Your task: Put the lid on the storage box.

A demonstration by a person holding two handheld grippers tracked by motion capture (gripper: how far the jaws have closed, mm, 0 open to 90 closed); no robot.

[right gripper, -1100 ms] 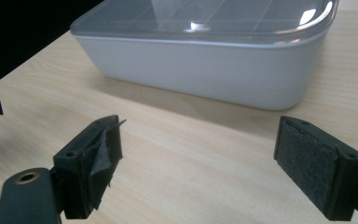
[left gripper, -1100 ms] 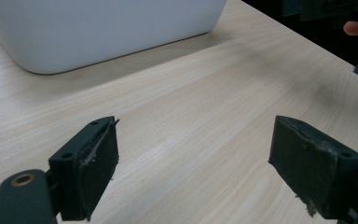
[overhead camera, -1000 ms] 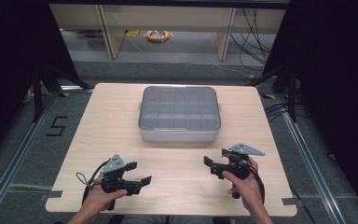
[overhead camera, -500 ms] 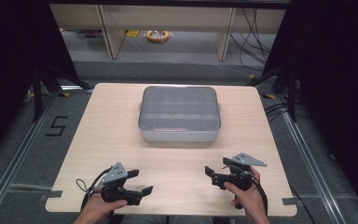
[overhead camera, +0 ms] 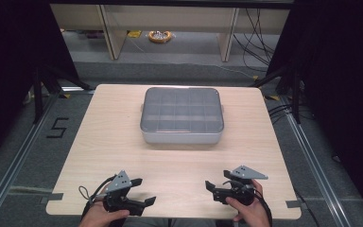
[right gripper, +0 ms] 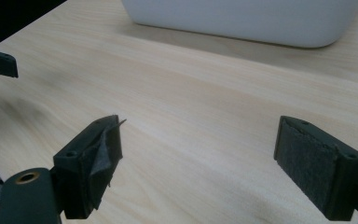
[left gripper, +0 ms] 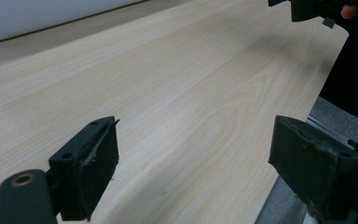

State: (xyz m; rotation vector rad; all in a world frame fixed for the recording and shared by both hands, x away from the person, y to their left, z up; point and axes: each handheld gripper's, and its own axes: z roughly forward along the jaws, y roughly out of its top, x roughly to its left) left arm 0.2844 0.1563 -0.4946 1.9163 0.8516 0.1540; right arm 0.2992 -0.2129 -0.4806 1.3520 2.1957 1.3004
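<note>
Both grippers are sitting low at the table's [overhead camera: 99, 156] near edge, left gripper [overhead camera: 142, 194] at 7 o'clock, right gripper [overhead camera: 212, 185] at 5 o'clock, jaws spread wide and gripping nothing. The lidded compartment box [overhead camera: 182, 116] is lying well apart at 12 o'clock, lid on. Best approach, I'd judge: bring the 2 in level, 1 per side wall.

A pale wood worktop [overhead camera: 123, 142] fills the middle of the frame, a black "5" [overhead camera: 56, 127] is marked on the grey floor [overhead camera: 23, 165] at left, a yellow coil [overhead camera: 159, 36] lies at top centre, and black cables [overhead camera: 260, 33] trail at upper right.
</note>
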